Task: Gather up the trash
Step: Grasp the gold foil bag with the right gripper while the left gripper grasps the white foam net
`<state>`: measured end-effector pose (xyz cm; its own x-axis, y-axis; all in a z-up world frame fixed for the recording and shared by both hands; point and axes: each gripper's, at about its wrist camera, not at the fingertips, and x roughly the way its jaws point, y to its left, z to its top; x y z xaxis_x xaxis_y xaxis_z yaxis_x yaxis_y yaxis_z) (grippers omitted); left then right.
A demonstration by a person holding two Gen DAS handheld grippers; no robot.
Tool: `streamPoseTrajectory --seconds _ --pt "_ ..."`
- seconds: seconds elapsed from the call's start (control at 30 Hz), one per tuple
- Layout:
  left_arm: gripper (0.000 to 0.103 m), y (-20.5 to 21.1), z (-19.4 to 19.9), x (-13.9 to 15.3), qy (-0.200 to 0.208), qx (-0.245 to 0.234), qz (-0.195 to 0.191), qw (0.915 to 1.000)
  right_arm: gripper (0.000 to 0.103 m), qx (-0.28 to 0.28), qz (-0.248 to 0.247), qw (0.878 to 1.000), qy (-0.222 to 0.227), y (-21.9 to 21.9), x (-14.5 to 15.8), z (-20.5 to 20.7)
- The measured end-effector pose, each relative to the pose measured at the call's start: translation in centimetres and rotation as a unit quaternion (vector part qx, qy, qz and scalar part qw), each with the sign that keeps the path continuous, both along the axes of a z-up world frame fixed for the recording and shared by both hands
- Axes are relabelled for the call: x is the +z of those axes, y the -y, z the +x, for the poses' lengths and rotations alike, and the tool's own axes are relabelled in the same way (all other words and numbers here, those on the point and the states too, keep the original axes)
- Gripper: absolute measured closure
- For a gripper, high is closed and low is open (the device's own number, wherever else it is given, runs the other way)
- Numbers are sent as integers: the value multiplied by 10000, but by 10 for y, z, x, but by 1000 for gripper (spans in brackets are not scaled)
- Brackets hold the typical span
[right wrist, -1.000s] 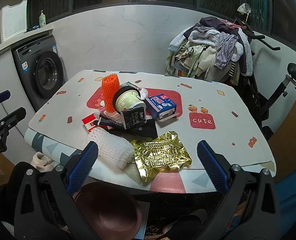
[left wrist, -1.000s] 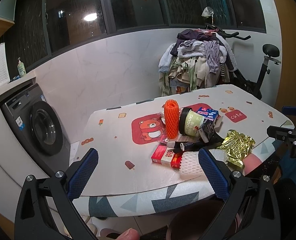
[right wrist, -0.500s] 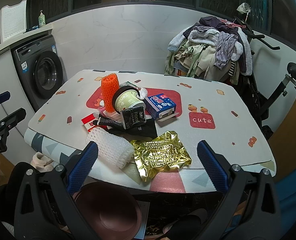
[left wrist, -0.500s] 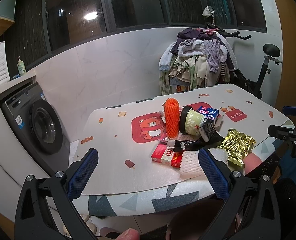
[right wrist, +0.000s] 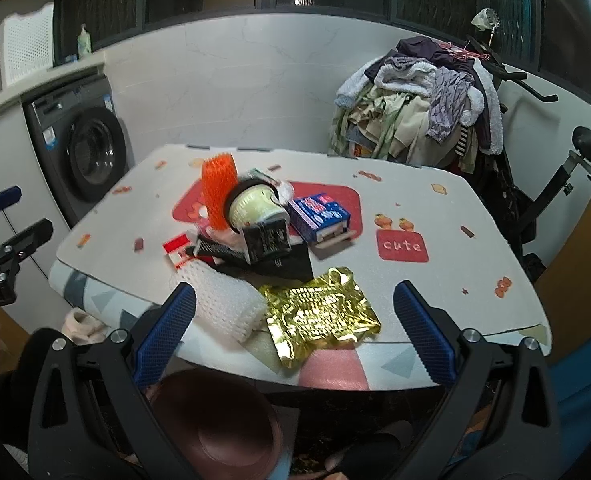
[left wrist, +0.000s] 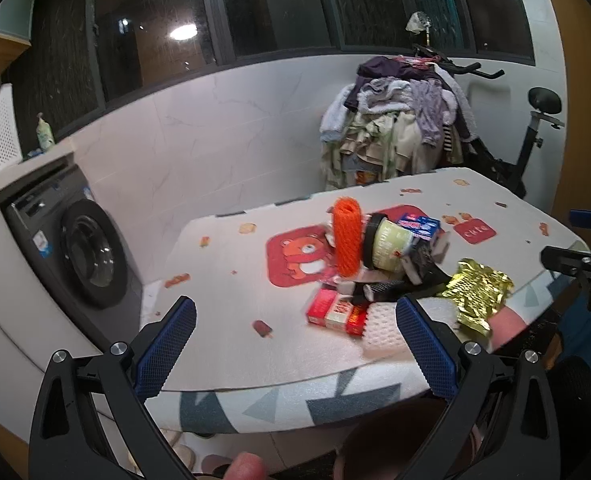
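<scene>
Hovering both grippers at the near edge of the trash pile

Holding off the counter [right wrist: 475, 216], I have both tools in the air with nothing between their blue pads. My left gripper [left wrist: 295, 344] has its jaws spread wide and released, framing the near left part of the counter. My right gripper [right wrist: 293, 332] is likewise released, jaws wide apart, looking over the near edge at the heap.

All the trash sits in one cluster toward the near middle of the counter. An orange foam net sleeve [right wrist: 217, 196] stands upright at the far left of the pile, touching a tipped instant-noodle cup [right wrist: 253, 208] that lies on its side with the mouth facing the near left. Just right of the cup lies a blue and white carton [right wrist: 319, 216]. A black wrapper [right wrist: 267, 240] leans against the cup's near side, over a dark flat packet. A red and white box [left wrist: 337, 312] lies at the near left of the heap, touching a white foam net sleeve [right wrist: 225, 304] that reaches the counter's near edge. A crumpled gold foil bag [right wrist: 319, 312] lies beside that sleeve, to its right, also at the edge.

Below the near edge I see a brown round bin [right wrist: 215, 428]. A washing machine [left wrist: 83, 248] stands at the left, and a heap of clothes [right wrist: 419, 108] is piled on an exercise bike at the far right.
</scene>
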<state>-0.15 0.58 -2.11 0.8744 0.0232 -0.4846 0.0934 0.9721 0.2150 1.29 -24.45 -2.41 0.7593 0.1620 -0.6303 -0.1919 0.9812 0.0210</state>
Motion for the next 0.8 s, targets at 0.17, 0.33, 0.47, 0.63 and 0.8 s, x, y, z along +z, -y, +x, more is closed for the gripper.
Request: streamPoseTrajectory --seconds 0.17,0.33,0.47,0.63,0.8 --pt "5 -9 5 -9 -76 -38 -50 10000 6 -54 298 9993 214 10 -1 0" --pt "5 -16 16 -13 -342 -342 -425 9979 6 -50 383 9993 -9 16 -14 7" --pt "5 -16 20 -21 -242 -355 -429 9982 6 0 95 9982 -587 12 -45 15" --pt "5 -24 29 -35 -303 -341 -569 9973 6 -404 410 9940 -935 29 -80 25" --pt "5 -28 43 -52 -710 -331 -529 9955 6 -847 1073 9834 -1194 54 -105 42"
